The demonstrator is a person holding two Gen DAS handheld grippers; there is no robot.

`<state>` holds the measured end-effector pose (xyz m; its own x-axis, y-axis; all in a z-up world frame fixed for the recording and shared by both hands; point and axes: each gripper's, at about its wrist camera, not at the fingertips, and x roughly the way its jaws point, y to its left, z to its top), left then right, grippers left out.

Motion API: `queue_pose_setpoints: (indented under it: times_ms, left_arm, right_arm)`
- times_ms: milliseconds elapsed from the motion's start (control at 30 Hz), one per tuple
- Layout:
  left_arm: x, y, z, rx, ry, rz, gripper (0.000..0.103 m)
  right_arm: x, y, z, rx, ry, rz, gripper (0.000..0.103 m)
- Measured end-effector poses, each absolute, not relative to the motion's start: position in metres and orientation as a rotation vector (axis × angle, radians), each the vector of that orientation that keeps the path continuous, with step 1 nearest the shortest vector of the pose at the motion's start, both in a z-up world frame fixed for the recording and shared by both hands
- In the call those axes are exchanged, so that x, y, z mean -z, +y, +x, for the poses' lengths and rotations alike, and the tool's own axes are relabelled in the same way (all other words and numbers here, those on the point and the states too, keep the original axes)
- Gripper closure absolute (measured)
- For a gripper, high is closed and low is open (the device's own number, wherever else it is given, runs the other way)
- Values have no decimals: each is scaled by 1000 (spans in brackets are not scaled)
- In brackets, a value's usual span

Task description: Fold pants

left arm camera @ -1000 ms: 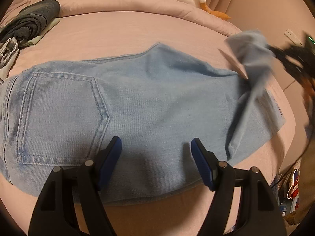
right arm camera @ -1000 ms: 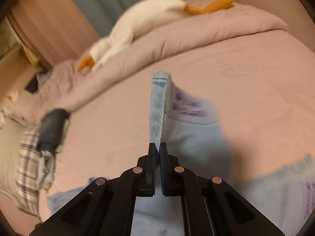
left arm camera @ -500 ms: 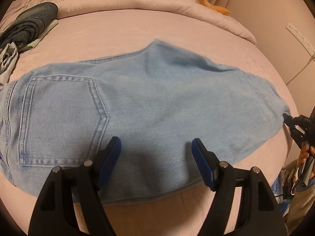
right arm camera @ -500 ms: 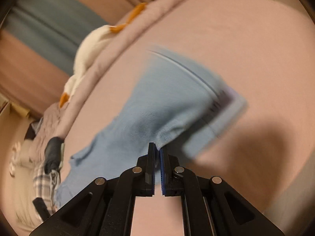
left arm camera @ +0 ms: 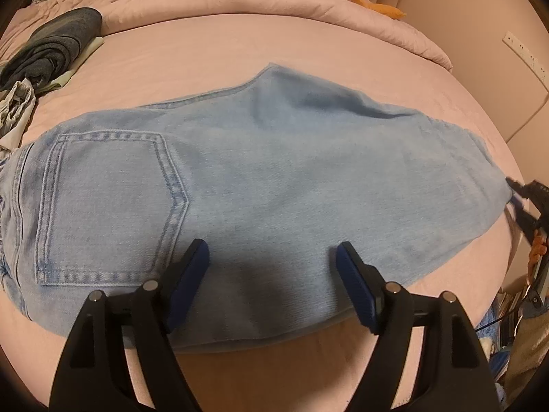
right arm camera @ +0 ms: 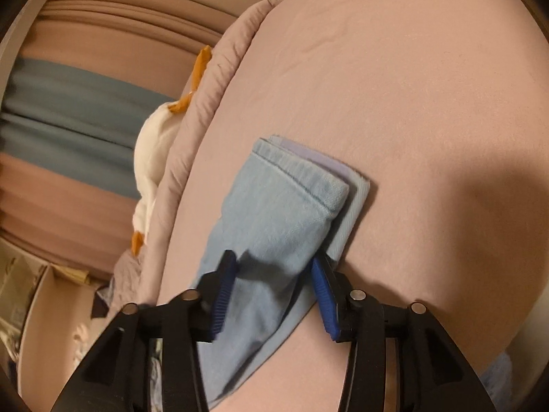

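Jeans [left arm camera: 281, 178], light blue denim, lie flat across a pink bed sheet [left arm camera: 212, 55]. Left wrist view: back pocket [left arm camera: 106, 206] toward the picture's left, folded leg end toward the picture's right; the left gripper [left arm camera: 271, 267] hovers over the near edge of the denim with its blue-padded fingers spread wide and nothing between them. At the far right of this view the right gripper [left arm camera: 521, 199] sits just beside the folded end of the jeans, small and blurred there. Right wrist view: the same end seen close, the leg doubled over so that the hem [right arm camera: 308, 178] lies on top with a paler layer showing beneath it; the right gripper [right arm camera: 274, 288] has its fingers apart, one on each side of the fabric strip, not clamped on it. Only the left view shows the pocket and a heap of dark clothing [left arm camera: 51, 51] at the upper left of the bed. Both views show a rolled pink duvet [left arm camera: 274, 3] along the far edge and a white plush goose [right arm camera: 154, 147] with orange feet behind it. Curtains [right arm camera: 85, 103] appear in the right view alone.
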<state>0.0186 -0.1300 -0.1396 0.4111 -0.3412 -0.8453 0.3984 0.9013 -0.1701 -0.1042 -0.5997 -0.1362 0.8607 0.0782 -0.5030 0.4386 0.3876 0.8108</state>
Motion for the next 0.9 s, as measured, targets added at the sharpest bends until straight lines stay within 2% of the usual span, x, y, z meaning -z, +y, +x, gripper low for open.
queue_pose_setpoints:
  times_ms: [67,100,300,433,500,600,700,800,900]
  left_arm:
    - [139,-131,18,460,1052,68,26]
    - [139,-132,18,457,1054,72,26]
    - [141,-140,18,455,1060,112,19]
    - [139,-136,17,467,1056,126,19]
    - [137,-130,17,474,1061,98,19]
    - [132,-114,19,490,1068,6,19]
    - [132,-109,23,479,1073,-50,19]
    - [131,-106,27,454,1069,-85,19]
    - [130,-103,26,449,1071,-99,19]
  right_arm:
    - [132,-599,-100,278,525,1104,78]
    - [128,-598,-97,301,548,1058,97]
    - [105,-592,-104,395,586,889,98]
    - [127,-599,-91,475,720,853,98]
    - [128,-604,-93,477,690,858,97]
    - [112,-605,-99,558,690,796,87]
    - [85,-594,-102,687,657,627,71]
    - [69,-569,-93,600,647,502,71]
    - [71,-516,-59,273,734,428,71]
